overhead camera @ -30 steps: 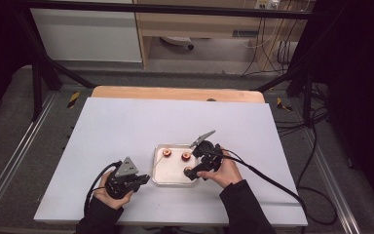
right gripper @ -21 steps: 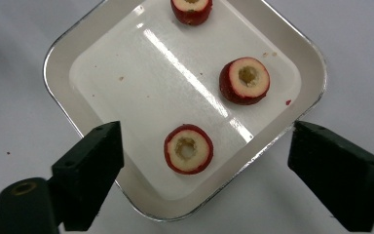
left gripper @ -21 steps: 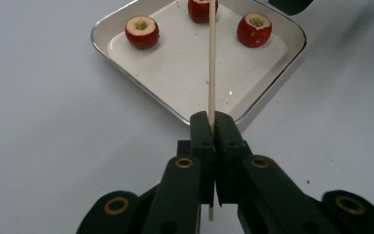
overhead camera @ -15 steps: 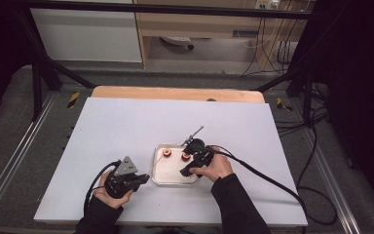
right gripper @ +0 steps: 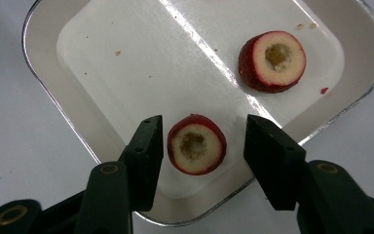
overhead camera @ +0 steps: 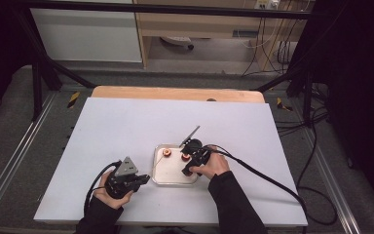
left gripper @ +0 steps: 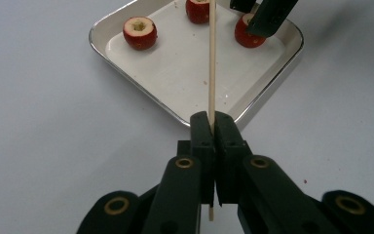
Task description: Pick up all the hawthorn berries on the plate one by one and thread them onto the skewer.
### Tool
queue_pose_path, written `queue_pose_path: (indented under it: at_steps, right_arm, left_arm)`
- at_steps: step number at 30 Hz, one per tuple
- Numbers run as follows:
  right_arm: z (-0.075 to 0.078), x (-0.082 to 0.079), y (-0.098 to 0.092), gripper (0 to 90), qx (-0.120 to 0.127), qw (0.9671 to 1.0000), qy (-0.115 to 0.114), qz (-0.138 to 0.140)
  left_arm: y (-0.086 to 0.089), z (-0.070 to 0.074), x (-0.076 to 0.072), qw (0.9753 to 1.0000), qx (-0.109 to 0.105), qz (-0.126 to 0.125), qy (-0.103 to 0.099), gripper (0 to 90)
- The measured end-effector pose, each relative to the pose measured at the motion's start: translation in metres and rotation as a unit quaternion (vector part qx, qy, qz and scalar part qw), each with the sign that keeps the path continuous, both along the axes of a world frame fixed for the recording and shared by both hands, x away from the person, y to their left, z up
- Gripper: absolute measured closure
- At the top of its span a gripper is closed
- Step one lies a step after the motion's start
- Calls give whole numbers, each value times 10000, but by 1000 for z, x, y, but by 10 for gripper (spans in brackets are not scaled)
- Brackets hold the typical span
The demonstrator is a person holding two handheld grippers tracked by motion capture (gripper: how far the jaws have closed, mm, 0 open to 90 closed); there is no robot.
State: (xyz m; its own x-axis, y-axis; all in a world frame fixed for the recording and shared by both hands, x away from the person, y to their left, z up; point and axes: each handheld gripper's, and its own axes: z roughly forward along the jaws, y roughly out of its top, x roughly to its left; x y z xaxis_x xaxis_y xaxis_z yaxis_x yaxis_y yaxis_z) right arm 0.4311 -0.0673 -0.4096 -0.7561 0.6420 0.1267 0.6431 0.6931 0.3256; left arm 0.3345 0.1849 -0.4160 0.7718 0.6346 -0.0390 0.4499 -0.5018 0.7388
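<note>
A shallow metal tray [overhead camera: 174, 178] sits on the white table and holds three cored red fruit pieces [left gripper: 140, 32]. My left gripper [left gripper: 213, 122] is shut on a thin wooden skewer [left gripper: 212, 58] that points over the tray. It rests near the tray's left corner [overhead camera: 126, 179]. My right gripper [right gripper: 204, 141] hovers over the tray, open, its jaws on either side of one cored fruit [right gripper: 197, 145] without touching it. A second fruit [right gripper: 272, 61] lies farther in. In the high view the right gripper [overhead camera: 191, 158] is over the tray's right side.
The white table [overhead camera: 126, 122] spreads wide around the tray, with a wooden edge [overhead camera: 175, 93] at the far side. Cables [overhead camera: 263, 175] trail from the right gripper across the table. The tray rim [right gripper: 44, 97] stands slightly raised.
My right gripper has shifted a little to the left and settled over the tray around a fruit piece. The left gripper and skewer have stayed put.
</note>
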Motion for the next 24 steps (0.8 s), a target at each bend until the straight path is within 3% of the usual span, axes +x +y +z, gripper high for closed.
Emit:
queue_pose_path:
  at_steps: [11, 21, 24]
  right_arm:
    - [-4, 2, 1, 595, 53, 9994, 329, -115]
    - [-4, 1, 2, 599, 18, 9992, 347, -199]
    - [3, -1, -1, 602, 193, 9989, 303, -309]
  left_arm:
    - [0, 0, 0, 10000, 14, -4, 6, 881]
    - [0, 0, 0, 10000, 7, -2, -10, 881]
    - [0, 2, -1, 10000, -35, 15, -41, 881]
